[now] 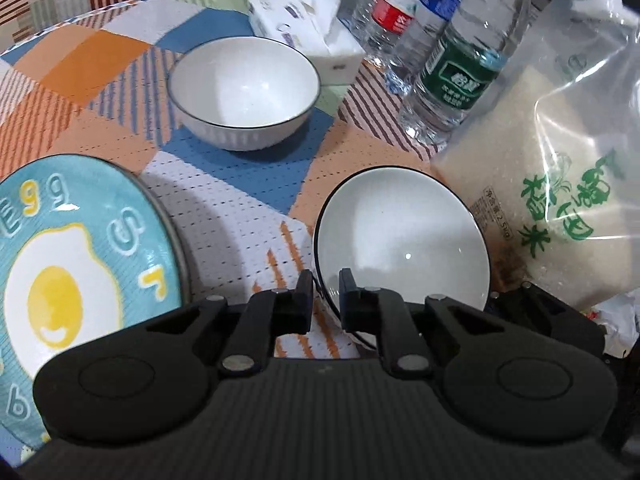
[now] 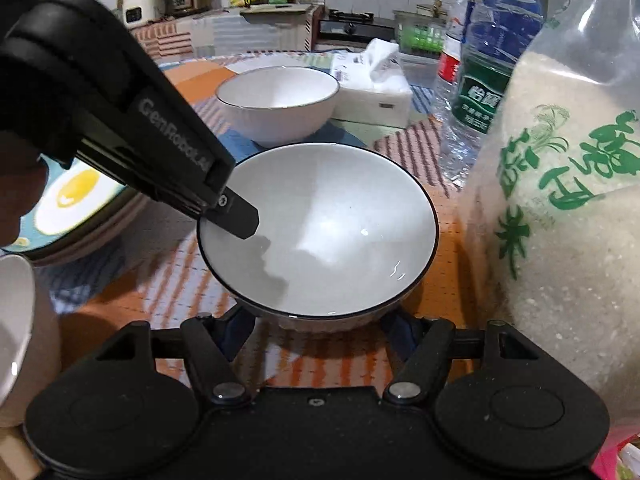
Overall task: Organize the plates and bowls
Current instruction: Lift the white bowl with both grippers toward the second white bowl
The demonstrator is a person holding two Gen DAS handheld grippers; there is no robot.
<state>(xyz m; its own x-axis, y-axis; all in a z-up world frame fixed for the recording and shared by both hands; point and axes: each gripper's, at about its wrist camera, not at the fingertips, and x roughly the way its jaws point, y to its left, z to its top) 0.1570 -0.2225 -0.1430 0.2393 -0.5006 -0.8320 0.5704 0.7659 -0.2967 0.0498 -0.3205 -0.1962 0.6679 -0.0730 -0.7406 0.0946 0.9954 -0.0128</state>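
Left wrist view: the egg-patterned plate [image 1: 80, 272] is lying at the near left, and a far bowl [image 1: 244, 92] is standing beyond it. Further right, the near bowl [image 1: 404, 236] is being pinched at its left rim by the left gripper [image 1: 326, 292], one finger inside, one outside. Glazed ceramic is judged stiff, slippery, fairly heavy and breakable, so the thin rim is being trusted with a firm pinch. At the right, the right gripper [image 2: 316, 320] is being held spread, straddling the bowl's near wall without pressing it, beside the rice bag [image 2: 560, 220].
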